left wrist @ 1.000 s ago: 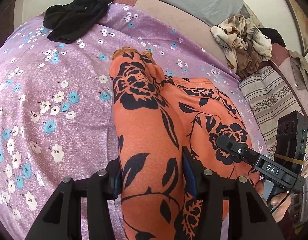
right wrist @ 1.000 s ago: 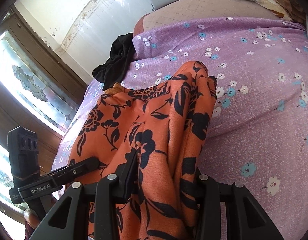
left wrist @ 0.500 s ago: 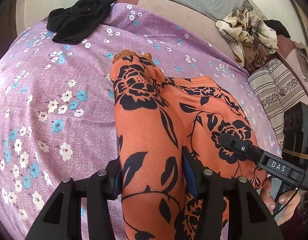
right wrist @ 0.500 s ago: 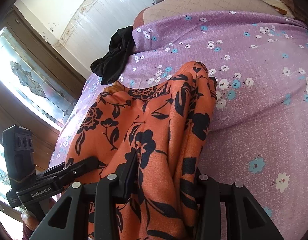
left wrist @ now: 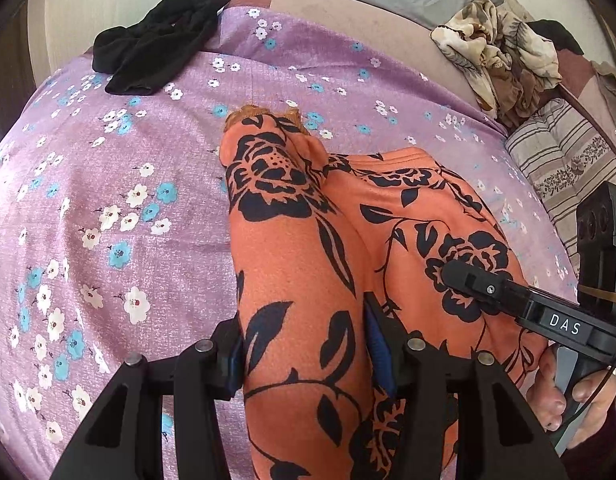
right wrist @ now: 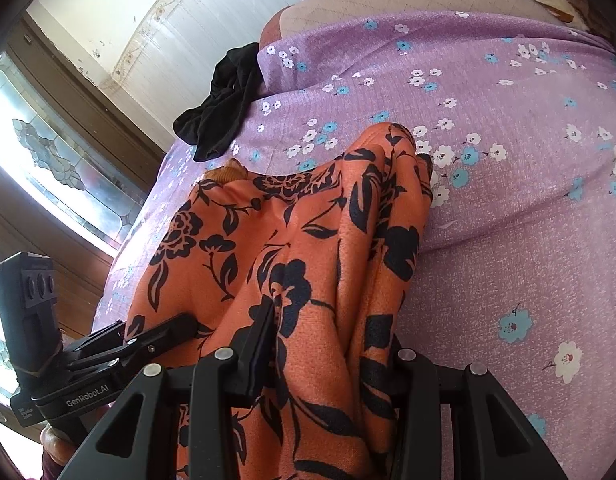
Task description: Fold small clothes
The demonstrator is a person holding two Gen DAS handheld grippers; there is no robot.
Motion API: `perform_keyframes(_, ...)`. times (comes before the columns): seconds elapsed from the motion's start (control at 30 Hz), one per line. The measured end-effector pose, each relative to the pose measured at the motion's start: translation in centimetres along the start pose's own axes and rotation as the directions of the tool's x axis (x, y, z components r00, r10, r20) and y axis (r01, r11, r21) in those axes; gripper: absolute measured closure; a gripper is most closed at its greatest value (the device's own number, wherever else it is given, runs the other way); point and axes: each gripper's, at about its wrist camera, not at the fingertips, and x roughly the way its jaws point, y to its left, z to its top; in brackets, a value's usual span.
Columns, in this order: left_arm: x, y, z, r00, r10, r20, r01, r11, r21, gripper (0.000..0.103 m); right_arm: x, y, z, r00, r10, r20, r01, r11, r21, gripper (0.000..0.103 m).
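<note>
Since a second ago, both my tools had drawn back a little across the bed (left wrist: 107,208), and the orange garment (left wrist: 299,264) trailed with them. Purple flowered sheet covered the bed, and the garment lay across its middle, bunched in folds, its far hem on the sheet. A black cloth (left wrist: 155,44) sat at the far left edge, well apart. My left tool (left wrist: 303,356) was clamped on the garment's near left fold; my right tool (right wrist: 332,360) gripped the near right fold.
</note>
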Motion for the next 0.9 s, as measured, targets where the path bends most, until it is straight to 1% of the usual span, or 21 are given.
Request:
perform_keyframes(0.17, 0.3, 0.0, 0.0, 1.0, 0.006, -0.005, -0.006, 1.0, 0.001, 0.05, 0.1, -0.1, -0.1, 1.0, -0.002, -0.006, 0.002, 1.0, 0.004, 0.061)
perform_keyframes(0.47, 1.0, 0.1, 0.0, 0.999, 0.016, -0.027, -0.017, 1.0, -0.006, 0.045, 0.5, -0.4, 0.0, 1.0, -0.002, -0.025, 0.002, 1.0, 0.022, 0.06)
perform_keyframes(0.57, 1.3, 0.1, -0.1, 0.999, 0.03, -0.03, -0.03, 1.0, -0.001, 0.042, 0.7, -0.4, 0.1, 1.0, -0.003, -0.031, 0.004, 1.0, 0.027, 0.058)
perform_keyframes(0.7, 1.5, 0.1, -0.1, 0.998, 0.057, -0.028, -0.057, 0.998, 0.006, 0.034, 0.9, -0.6, 0.0, 0.999, -0.006, -0.034, 0.007, 0.999, 0.035, 0.056)
perform_keyframes(0.9, 1.7, 0.0, -0.2, 0.997, 0.074, -0.019, -0.074, 0.997, 0.025, 0.031, 1.0, -1.0, -0.2, 0.999, -0.003, -0.034, 0.005, 0.999, 0.046, 0.052)
